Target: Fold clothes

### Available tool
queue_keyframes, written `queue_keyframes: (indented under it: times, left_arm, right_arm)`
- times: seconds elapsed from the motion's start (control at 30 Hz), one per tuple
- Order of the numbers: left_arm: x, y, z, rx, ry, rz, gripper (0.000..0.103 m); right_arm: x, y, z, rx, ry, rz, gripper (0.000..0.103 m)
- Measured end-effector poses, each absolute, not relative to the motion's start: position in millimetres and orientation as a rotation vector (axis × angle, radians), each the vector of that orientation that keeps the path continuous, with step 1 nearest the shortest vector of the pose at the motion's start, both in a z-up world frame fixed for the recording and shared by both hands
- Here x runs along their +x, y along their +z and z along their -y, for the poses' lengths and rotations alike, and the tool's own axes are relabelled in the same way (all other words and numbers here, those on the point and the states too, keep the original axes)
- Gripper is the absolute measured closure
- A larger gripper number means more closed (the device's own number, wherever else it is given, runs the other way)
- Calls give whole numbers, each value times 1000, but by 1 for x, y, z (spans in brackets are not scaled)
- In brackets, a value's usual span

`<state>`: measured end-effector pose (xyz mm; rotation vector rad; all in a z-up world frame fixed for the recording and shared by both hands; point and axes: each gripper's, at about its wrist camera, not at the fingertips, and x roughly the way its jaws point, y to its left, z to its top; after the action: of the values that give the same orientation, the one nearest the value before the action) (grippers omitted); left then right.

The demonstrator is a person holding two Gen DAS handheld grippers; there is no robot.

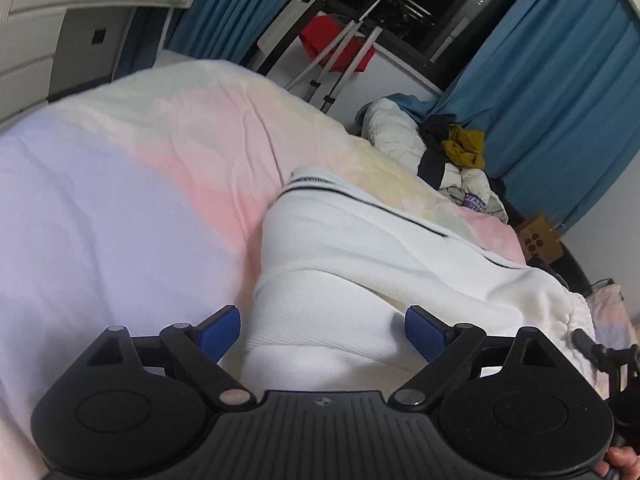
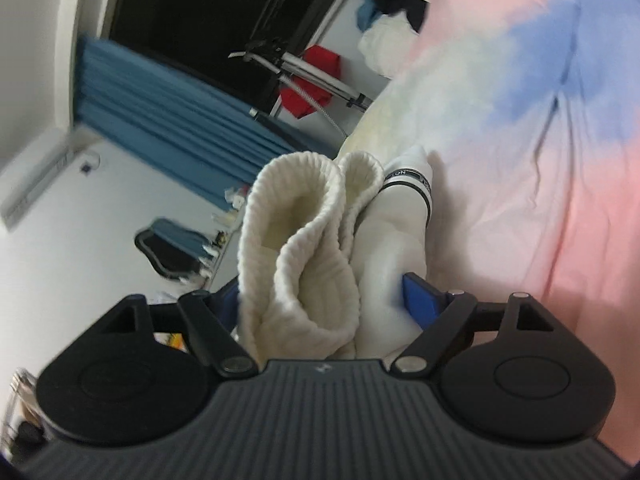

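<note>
A white garment (image 1: 360, 248) with thin dark stripes lies bunched on the pastel bed sheet (image 1: 120, 200). My left gripper (image 1: 322, 334) hovers low over its near end, jaws open wide. The fabric bulges up between the blue pads (image 1: 218, 334) without being pinched. In the right wrist view the gripper is rolled on its side, with the sheet (image 2: 540, 160) to the right. My right gripper (image 2: 324, 300) is open. A cream ribbed cuff (image 2: 296, 232) and the white garment (image 2: 396, 248) fill the gap loosely. One pad is hidden behind the cuff.
A pile of loose clothes (image 1: 460, 152) sits at the bed's far corner by blue curtains (image 1: 560, 80). A metal stand (image 1: 344, 52) and a red item (image 1: 332, 44) are behind the bed. A white cabinet (image 1: 60, 40) stands at left, a cardboard box (image 1: 540, 240) at right.
</note>
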<state>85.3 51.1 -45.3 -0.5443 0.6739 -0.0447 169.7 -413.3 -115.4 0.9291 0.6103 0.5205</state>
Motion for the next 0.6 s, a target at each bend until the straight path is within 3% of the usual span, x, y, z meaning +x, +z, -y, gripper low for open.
queue_keyframes:
  times: [0.23,0.3,0.4,0.47,0.6]
  left_arm:
    - [88,-54,-44,-514,-75,-705,12]
    - [90,-58,-43,-509,-77,-697,17]
    - [89,-56,-35,-455,-69,-677,37]
    - [86,-49,-25,-396,-67,-648,57]
    - [78,-26,-6,-360,-55,-593,69]
  right_arm:
    - [185,-131,393,757,417,-724,13]
    - [183,-125,390,748,406,-720,15]
    - [175,-112,385,675,374,-711,34]
    - [171,-98,383,643,375,-680,43]
    - [161,-67,380,595,391,-604,54]
